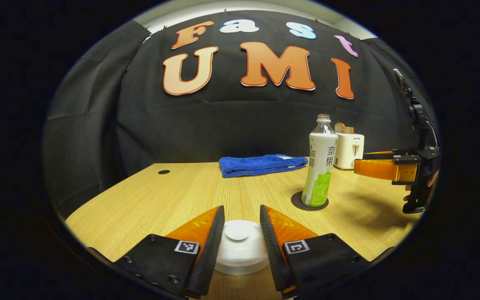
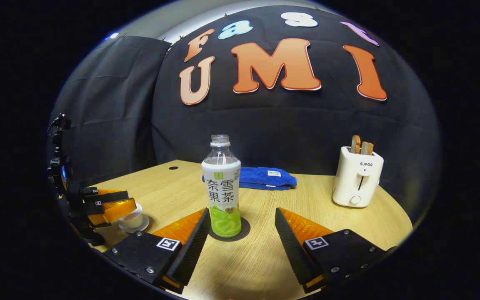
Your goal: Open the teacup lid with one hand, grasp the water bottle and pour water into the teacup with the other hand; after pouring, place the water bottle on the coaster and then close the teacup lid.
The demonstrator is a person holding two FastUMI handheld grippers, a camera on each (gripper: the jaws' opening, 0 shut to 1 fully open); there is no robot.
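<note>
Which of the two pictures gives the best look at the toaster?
The right gripper view: the toaster stands unobstructed on the table, showing its front, lever, dial and the toast slices on top. In the left gripper view the toaster is smaller and partly hidden behind the water bottle.

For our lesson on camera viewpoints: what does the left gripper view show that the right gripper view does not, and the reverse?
Left gripper view: the teacup lid from above, its knob between the fingers of the open left gripper, and the right gripper side on.
Right gripper view: the teacup side on, standing on its saucer, plus the front lever and dial of the toaster.
Both: water bottle on its coaster, blue towel, toaster, table.
</note>
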